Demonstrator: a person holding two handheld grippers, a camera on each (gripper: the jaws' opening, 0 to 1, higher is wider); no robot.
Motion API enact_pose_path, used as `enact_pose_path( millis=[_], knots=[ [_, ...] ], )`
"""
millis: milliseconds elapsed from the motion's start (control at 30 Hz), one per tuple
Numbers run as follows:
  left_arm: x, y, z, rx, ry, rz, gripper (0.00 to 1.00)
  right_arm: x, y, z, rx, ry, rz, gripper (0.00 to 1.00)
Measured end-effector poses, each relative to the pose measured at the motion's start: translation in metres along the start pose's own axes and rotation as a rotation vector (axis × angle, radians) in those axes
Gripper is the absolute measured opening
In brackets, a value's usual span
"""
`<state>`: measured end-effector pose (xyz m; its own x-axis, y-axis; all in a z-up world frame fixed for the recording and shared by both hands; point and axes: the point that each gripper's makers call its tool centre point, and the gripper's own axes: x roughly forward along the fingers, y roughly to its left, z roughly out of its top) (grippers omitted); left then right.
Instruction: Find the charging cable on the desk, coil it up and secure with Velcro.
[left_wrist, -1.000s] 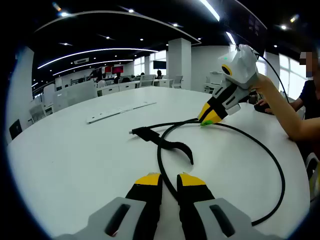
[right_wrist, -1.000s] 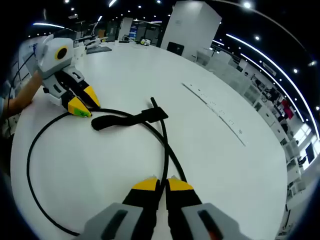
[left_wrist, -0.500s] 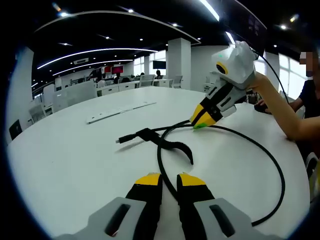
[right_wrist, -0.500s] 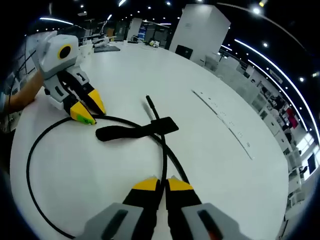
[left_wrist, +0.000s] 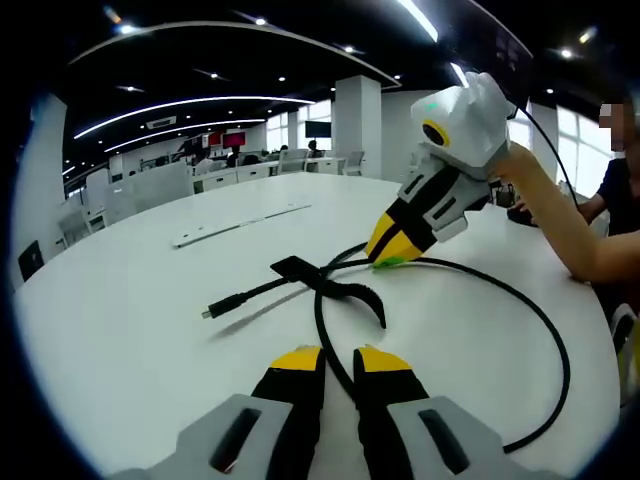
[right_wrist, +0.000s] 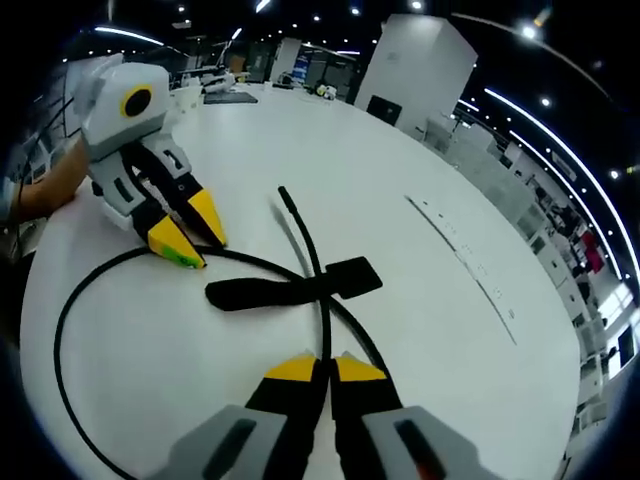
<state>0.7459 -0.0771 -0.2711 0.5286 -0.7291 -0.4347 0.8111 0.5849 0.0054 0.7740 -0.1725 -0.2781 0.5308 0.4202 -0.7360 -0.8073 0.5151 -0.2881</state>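
A round white table (left_wrist: 120, 300) holds a black charging cable (left_wrist: 545, 320) lying in a wide loop across the middle and right of the left gripper view. At bottom centre the left gripper (left_wrist: 341, 358) has its jaws narrow, with the cable pinched between the yellow tips. At upper right the right gripper (left_wrist: 390, 250) clamps the cable's other stretch. A black Velcro strap (left_wrist: 345, 291) hangs on the cable at centre, with the plug (left_wrist: 210, 312) resting on the table, left of centre

Black charging cable (left_wrist: 540, 330) looped on desk; Velcro strap (right_wrist: 290, 290) open, flat.
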Motion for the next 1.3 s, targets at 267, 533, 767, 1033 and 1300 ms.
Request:
enact_pose_path(
  millis=[267,533,767,1033,1300],
  knots=[
    [0.001,-0.001,0.001,0.002,0.002,0.001,0.13,-0.001,0.003,0.005,-0.017,-0.006,0.002,0.07],
    [0.001,-0.003,0.001,0.001,0.003,0.0,0.13,0.002,0.008,0.008,-0.038,-0.001,0.004,0.07],
    [0.001,-0.003,0.001,0.0,0.001,0.0,0.13,0.003,0.012,0.014,-0.044,-0.013,0.009,0.07],
    [0.0,-0.004,0.001,0.0,-0.001,-0.002,0.13,0.007,0.013,0.015,-0.048,-0.014,0.006,0.07],
    [-0.002,-0.005,0.0,-0.002,-0.004,-0.003,0.13,0.007,0.014,0.016,-0.061,-0.015,0.006,0.07]
  ],
)
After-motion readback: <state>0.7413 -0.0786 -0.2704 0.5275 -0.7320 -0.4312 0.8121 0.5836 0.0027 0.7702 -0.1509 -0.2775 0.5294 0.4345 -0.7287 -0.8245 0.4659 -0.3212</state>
